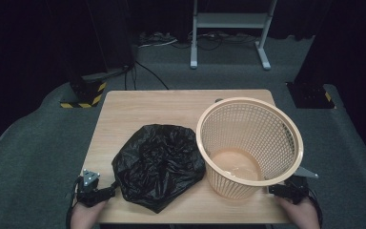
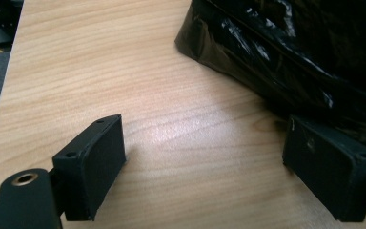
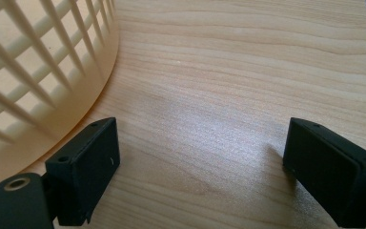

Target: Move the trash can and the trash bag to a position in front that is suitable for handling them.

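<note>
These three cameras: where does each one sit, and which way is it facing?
High view: above the near edge, looking forward and down on the table, bag and basket; both hands and grippers show.
Left gripper view: rides the left gripper, facing the bag; open black jaws show.
Right gripper view: rides the right gripper, beside the basket; open jaws show.
Shared: the table.

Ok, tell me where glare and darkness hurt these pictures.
High view: the room behind the table is nearly black. Left gripper view: the black bag shows bright glints and a pale sheen lies on the wood. Right gripper view: the basket looks washed out.
</note>
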`<move>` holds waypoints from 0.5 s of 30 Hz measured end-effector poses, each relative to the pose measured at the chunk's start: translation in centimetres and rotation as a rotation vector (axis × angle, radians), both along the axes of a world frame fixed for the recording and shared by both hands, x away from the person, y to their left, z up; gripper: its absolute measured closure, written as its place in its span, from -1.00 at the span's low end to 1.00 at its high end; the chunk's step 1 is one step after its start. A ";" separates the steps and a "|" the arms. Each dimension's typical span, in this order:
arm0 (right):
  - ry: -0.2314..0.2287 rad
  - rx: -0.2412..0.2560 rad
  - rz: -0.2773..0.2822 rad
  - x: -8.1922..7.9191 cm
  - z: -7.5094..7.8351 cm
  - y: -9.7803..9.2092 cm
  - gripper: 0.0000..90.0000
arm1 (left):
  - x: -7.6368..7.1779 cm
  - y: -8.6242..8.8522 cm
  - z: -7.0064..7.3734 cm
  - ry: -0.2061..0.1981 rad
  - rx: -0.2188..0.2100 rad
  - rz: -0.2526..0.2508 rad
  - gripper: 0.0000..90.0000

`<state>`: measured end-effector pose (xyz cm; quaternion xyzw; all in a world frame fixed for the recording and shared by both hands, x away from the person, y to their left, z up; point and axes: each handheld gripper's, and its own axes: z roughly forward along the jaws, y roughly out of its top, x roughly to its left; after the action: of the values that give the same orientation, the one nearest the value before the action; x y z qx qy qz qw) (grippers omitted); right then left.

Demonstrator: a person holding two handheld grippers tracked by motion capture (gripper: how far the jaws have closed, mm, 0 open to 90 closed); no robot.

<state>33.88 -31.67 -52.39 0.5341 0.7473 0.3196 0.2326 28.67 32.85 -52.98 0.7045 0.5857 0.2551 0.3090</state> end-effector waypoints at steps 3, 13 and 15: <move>0.000 0.002 -0.006 0.0 0.0 0.1 -0.75 | -0.2 0.0 0.0 0.000 0.000 0.002 -0.69; -0.005 -0.001 -0.004 0.1 0.0 0.0 -0.75 | -0.3 0.1 0.0 0.002 -0.008 -0.001 -0.67; -0.006 0.000 -0.011 0.1 0.0 0.1 -0.75 | -0.4 0.0 0.0 -0.001 -0.005 0.007 -0.67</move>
<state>33.96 -31.61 -52.41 0.5371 0.7437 0.3202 0.2365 28.31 32.88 -52.97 0.7016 0.5886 0.2552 0.3101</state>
